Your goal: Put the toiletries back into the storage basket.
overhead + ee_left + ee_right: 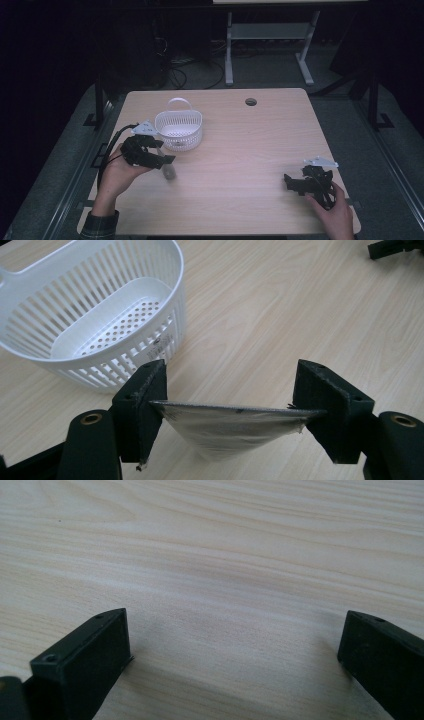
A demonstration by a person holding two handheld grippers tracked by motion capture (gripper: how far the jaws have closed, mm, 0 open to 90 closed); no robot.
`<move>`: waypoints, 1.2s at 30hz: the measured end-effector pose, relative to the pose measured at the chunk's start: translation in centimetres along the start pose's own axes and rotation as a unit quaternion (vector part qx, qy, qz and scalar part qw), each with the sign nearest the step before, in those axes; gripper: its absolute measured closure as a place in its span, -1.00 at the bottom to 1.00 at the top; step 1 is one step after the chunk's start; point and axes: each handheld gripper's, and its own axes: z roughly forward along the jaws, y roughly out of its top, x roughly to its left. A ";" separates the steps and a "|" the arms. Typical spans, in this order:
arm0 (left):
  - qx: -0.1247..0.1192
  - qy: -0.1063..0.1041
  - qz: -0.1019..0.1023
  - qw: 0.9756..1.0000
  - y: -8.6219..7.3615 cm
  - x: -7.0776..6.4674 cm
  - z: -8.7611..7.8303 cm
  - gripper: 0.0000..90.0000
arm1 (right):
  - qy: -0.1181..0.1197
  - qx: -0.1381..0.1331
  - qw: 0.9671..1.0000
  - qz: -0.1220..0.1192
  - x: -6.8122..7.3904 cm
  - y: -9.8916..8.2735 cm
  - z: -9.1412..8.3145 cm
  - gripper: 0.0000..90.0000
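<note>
The left gripper [227,405] pinches a thin grey sheet [230,427] by its edges near the white basket [95,305]; the sheet could slip. The right gripper [235,645] gapes empty.

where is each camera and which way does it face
High view: above the person's side, looking forward and down on the table; both forearms, left gripper and right gripper.
Left gripper view: rides the left gripper, looking along its jaws, which grip a grey flat piece, toward the basket.
Right gripper view: rides the right gripper, looking low over bare wood between spread jaws.
Shared: the basket shows in the high and left gripper views.
</note>
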 end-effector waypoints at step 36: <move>-0.008 0.036 -0.033 0.999 -0.5 4.1 -2.0 -0.34 | 0.001 0.000 1.000 0.000 0.0 0.0 0.0 -1.00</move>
